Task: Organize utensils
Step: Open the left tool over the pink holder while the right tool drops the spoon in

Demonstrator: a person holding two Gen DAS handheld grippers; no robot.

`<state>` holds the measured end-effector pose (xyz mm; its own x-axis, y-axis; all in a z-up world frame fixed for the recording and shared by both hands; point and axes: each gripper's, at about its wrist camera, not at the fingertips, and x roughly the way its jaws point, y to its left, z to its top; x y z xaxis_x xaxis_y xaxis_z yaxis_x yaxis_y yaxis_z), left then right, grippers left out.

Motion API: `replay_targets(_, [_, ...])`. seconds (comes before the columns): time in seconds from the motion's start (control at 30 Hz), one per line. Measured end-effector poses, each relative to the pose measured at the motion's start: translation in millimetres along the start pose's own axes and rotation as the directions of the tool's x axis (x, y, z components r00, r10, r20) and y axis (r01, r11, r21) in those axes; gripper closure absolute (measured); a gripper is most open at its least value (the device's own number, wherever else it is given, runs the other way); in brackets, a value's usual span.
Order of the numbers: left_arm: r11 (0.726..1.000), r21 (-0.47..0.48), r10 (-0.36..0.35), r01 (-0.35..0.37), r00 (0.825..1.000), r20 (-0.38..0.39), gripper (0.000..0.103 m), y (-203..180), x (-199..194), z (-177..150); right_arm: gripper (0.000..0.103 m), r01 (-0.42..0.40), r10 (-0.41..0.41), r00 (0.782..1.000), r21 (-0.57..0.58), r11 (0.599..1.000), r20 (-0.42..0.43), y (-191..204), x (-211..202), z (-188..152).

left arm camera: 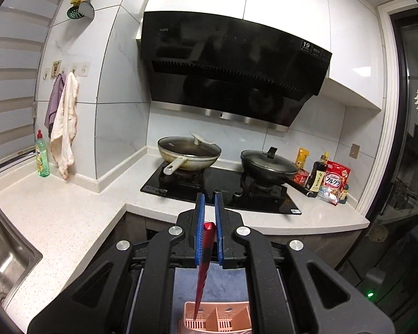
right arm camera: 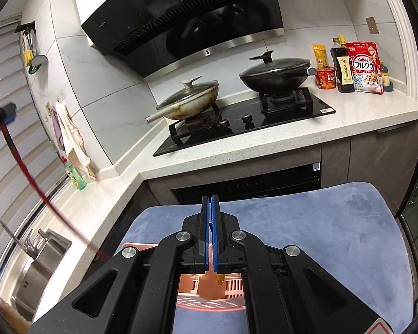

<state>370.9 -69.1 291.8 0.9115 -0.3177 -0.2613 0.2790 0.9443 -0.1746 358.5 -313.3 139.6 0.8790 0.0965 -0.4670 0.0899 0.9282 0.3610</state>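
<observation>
My left gripper (left arm camera: pixel 209 198) is shut on a red chopstick (left arm camera: pixel 204 261) that hangs down with its tip inside a pink utensil holder (left arm camera: pixel 217 318) on a blue-grey mat. In the right wrist view the same left gripper (right arm camera: pixel 2 114) shows at the far left with the red chopstick (right arm camera: pixel 22 164) slanting down toward the holder (right arm camera: pixel 209 303). My right gripper (right arm camera: pixel 210 199) is shut above the holder; a small amber-yellow piece (right arm camera: pixel 219 278) shows just below its pads, and I cannot tell what it is or whether it is held.
The blue-grey mat (right arm camera: pixel 320 222) covers a surface in front of the white countertop (right arm camera: pixel 237 144). A stove (left arm camera: pixel 223 189) holds two lidded pans. Bottles and a cereal bag (right arm camera: pixel 365 66) stand at the right. A steel sink (left arm camera: pixel 5 253) lies left.
</observation>
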Motion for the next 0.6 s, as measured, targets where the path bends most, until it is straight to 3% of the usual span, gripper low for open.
replay_targets(0.6, [1.000, 0.000, 0.000, 0.000, 0.998, -0.070, 0.099, 1.8, 36.3, -28.1, 0.100, 0.045, -0.042, 0.996, 0.034, 0.998, -0.074, -23.6, 33.6, -28.3])
